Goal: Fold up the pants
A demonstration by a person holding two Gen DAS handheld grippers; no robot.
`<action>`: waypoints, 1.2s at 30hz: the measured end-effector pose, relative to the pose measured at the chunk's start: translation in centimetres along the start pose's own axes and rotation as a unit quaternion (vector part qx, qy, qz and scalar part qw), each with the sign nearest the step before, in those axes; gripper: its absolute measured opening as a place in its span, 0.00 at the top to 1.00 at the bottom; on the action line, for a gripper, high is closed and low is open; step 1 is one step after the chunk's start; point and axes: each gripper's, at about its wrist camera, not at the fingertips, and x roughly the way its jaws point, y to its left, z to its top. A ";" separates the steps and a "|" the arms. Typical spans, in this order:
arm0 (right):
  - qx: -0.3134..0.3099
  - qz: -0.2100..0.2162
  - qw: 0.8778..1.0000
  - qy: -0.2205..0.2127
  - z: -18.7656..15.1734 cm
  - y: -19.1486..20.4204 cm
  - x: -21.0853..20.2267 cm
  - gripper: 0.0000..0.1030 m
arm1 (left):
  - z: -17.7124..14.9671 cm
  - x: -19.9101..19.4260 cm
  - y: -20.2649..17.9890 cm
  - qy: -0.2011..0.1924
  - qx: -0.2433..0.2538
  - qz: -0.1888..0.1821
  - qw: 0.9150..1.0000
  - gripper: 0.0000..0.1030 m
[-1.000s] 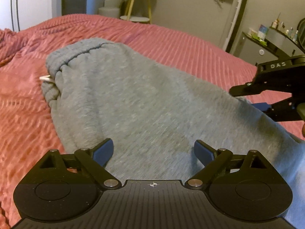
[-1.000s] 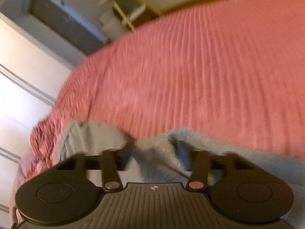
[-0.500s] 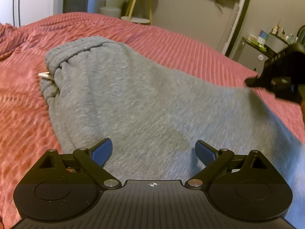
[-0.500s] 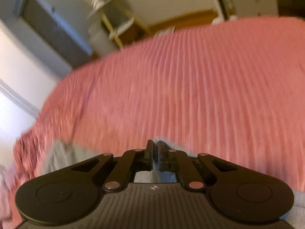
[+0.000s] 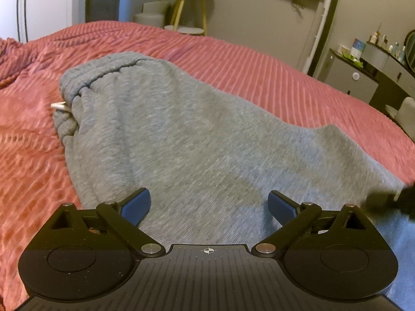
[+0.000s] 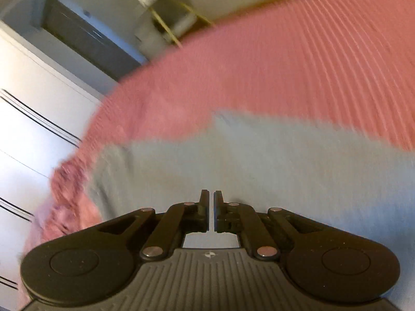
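Grey sweatpants (image 5: 186,134) lie on a pink ribbed bedspread (image 5: 259,64), waistband at the far left with a white drawstring tip (image 5: 58,105) poking out. My left gripper (image 5: 208,203) is open and empty, low over the near part of the pants. My right gripper (image 6: 211,202) has its fingers together with only a thin slit between them and nothing held; it hovers above the pants (image 6: 233,160), which look blurred. A dark blurred part of the right gripper (image 5: 394,198) shows at the right edge of the left wrist view.
A yellow-legged side table (image 5: 190,5) stands past the bed's far edge. A dresser with bottles (image 5: 373,59) is at the right. White wardrobe doors (image 6: 26,134) stand at the left.
My right gripper closed from open, pulled back and dropped lower over the pants; the fabric point it pinched now lies flat. My left gripper stayed open and moved slightly forward.
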 end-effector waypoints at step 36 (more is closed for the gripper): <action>-0.017 -0.334 0.923 -0.189 -18.0 -11.3 -15.5 0.16 | -4.1 -8.0 -11.9 -0.008 0.133 -0.118 0.984 0.03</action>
